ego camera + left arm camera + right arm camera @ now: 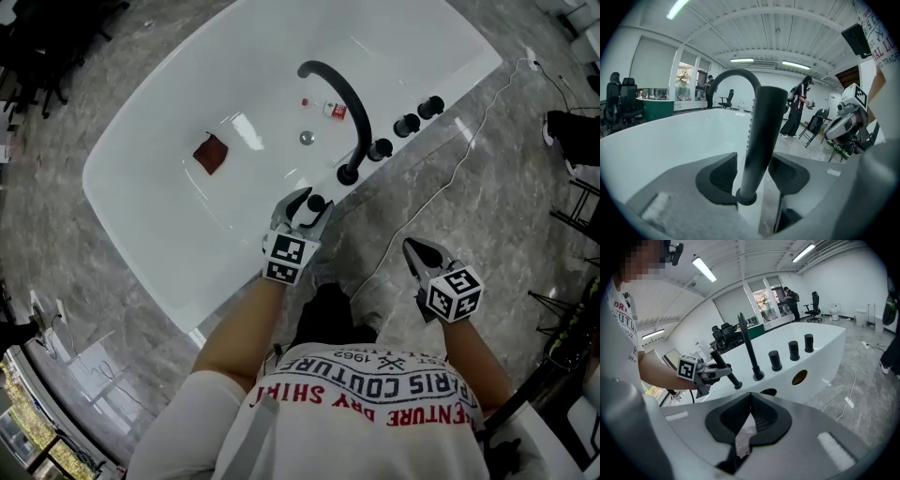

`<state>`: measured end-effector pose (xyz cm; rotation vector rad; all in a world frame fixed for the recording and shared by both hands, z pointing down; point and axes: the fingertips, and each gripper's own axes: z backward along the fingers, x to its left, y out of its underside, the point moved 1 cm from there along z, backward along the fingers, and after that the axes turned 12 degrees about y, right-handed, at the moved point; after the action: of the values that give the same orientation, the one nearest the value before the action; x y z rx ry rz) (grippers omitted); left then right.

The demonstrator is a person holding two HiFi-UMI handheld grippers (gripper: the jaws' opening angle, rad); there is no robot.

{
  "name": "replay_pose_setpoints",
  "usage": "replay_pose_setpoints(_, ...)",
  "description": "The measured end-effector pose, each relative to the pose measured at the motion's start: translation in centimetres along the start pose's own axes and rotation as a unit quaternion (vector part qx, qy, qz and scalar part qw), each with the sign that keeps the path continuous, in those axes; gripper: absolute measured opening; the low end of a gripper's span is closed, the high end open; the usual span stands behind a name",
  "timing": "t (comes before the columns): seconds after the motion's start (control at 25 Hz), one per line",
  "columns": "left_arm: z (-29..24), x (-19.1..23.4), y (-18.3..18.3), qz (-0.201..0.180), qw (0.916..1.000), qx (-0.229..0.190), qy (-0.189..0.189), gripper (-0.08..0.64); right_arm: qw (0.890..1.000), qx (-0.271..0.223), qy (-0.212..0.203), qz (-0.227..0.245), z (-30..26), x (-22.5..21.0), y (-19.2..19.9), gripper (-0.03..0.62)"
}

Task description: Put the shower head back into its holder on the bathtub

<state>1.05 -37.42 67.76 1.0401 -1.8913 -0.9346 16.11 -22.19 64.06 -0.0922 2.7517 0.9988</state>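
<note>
The black shower head (pixel 761 136) stands upright on the white bathtub's rim (pixel 150 187), its foot seated in a black ring holder (pixel 746 198). My left gripper (pixel 307 208) is around it, open, with a pad on each side and a gap to both. In the right gripper view the shower head (pixel 726 373) leans in the left gripper (pixel 710 373) beside the tall black faucet (pixel 749 348). My right gripper (pixel 415 251) hangs over the floor to the right of the tub, shut with nothing in it; its jaws (pixel 750 413) meet.
An arched black faucet (pixel 342 94) and several black knobs (pixel 406 124) line the tub rim to the right of the holder. In the tub lie a dark red cloth (pixel 211 153) and a small bottle (pixel 335 111). A white cable (pixel 469 150) runs across the marble floor.
</note>
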Motion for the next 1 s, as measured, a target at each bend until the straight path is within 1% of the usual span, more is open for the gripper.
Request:
replay_pose_setpoints(0.12,1.1,-0.1,-0.2,0.01,0.9999,-0.011,-0.001,0.215,1.0,-0.012,-0.013,0.02,-0.2,1.4,-1.8,0.006)
replay_pose_setpoints(0.2,2.0,-0.4,-0.1,0.026,0.9996,-0.011,0.002,0.215,0.999,-0.02,-0.028,0.035,-0.2,2.6,-3.1,0.005)
replay_pose_setpoints(0.28,3.4,-0.7,-0.3,0.047,0.9987,-0.02,-0.001,0.212,0.997,-0.03,-0.052,0.05,0.3,4.3,-4.1,0.005)
replay_pose_setpoints(0.36,5.4,-1.3,-1.1,0.066,0.9971,-0.034,-0.014,0.202,0.993,-0.036,-0.083,0.071,1.3,6.2,-4.8,0.005)
replay_pose_setpoints(0.4,6.5,-1.8,-1.5,0.072,0.9964,-0.037,-0.024,0.145,0.991,-0.038,-0.098,0.083,2.0,7.1,-5.1,0.005)
replay_pose_setpoints(0.44,7.7,-2.4,-2.0,0.074,0.996,-0.036,-0.034,0.029,0.988,-0.04,-0.112,0.095,2.7,8.0,-5.4,0.005)
replay_pose_setpoints(0.48,8.7,-3.3,-2.8,0.075,0.9958,-0.037,-0.037,0.003,0.985,-0.043,-0.127,0.109,3.7,8.9,-5.7,0.005)
replay_pose_setpoints(0.52,9.7,-4.8,-3.7,0.075,0.9957,-0.043,-0.032,0.003,0.981,-0.049,-0.143,0.124,4.8,9.9,-6.0,0.005)
replay_pose_setpoints(0.64,12.2,-11.4,-7.9,0.058,0.9953,-0.077,0.003,0.003,0.964,-0.075,-0.197,0.165,9.6,12.4,-6.6,0.005)
replay_pose_setpoints(0.72,13.9,-16.9,-10.6,0.037,0.9942,-0.1,0.013,0.003,0.949,-0.096,-0.237,0.182,13.7,13.5,-6.5,0.005)
replay_pose_setpoints(0.8,15.6,-23.3,-12.7,0.021,0.9925,-0.12,0.011,0.002,0.935,-0.112,-0.272,0.201,18.7,13.8,-5.0,0.005)
replay_pose_setpoints(0.88,17.4,-29.8,-14.1,0.008,0.9905,-0.137,0.005,0.003,0.92,-0.124,-0.297,0.224,23.9,13.6,-2.8,0.005)
replay_pose_setpoints(1.0,19.9,-38.9,-14.8,-0.008,0.9873,-0.158,-0.01,0.003,0.904,-0.134,-0.325,0.243,30.6,12.8,0.6,0.005)
